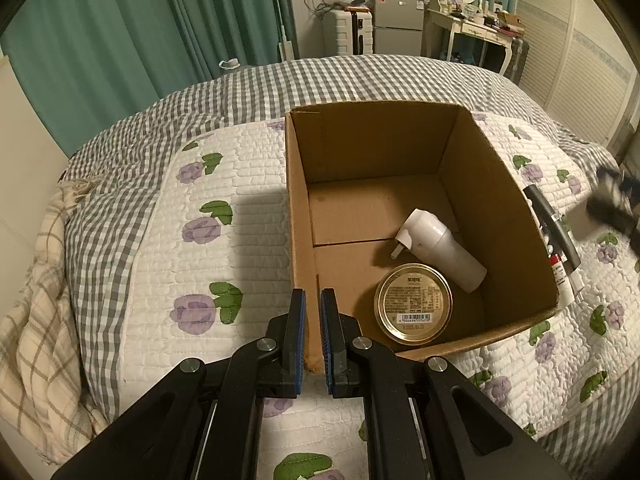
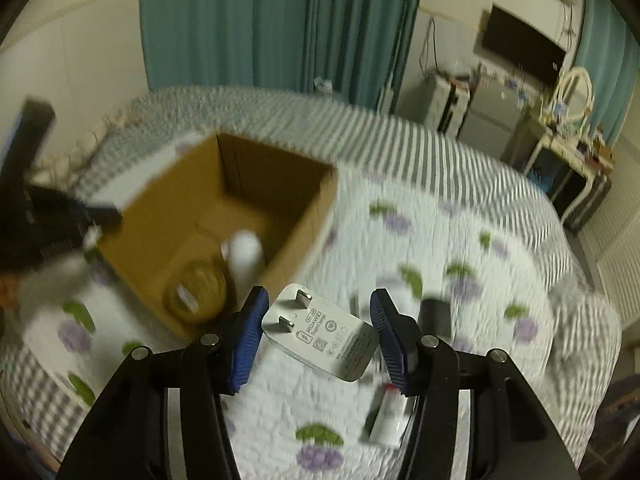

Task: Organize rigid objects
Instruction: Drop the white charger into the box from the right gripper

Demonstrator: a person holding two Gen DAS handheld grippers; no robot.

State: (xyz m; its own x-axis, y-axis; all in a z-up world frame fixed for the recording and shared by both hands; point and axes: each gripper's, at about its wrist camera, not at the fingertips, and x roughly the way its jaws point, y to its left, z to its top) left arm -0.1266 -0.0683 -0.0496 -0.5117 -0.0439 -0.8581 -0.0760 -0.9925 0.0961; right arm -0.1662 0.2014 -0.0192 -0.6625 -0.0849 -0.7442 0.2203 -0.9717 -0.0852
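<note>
An open cardboard box (image 1: 472, 168) stands on the bed; it also shows in the right wrist view (image 2: 188, 192). Inside lie a white pump bottle (image 1: 440, 248) on its side and a gold round tin (image 1: 413, 307). My left gripper (image 1: 313, 312) is shut on the box's near left wall. My right gripper (image 2: 318, 322) is shut on a white Huawei charger plug (image 2: 324, 334) and holds it above the quilt, just right of the box. The right gripper shows blurred at the right edge of the left wrist view (image 1: 616, 204).
A black and white tube (image 1: 556, 240) lies on the quilt against the box's right wall; it also shows in the right wrist view (image 2: 390, 412). A dark object (image 2: 434, 316) lies beyond the right finger. The floral quilt (image 1: 208, 240) covers the bed; curtains, fridge and dresser stand behind.
</note>
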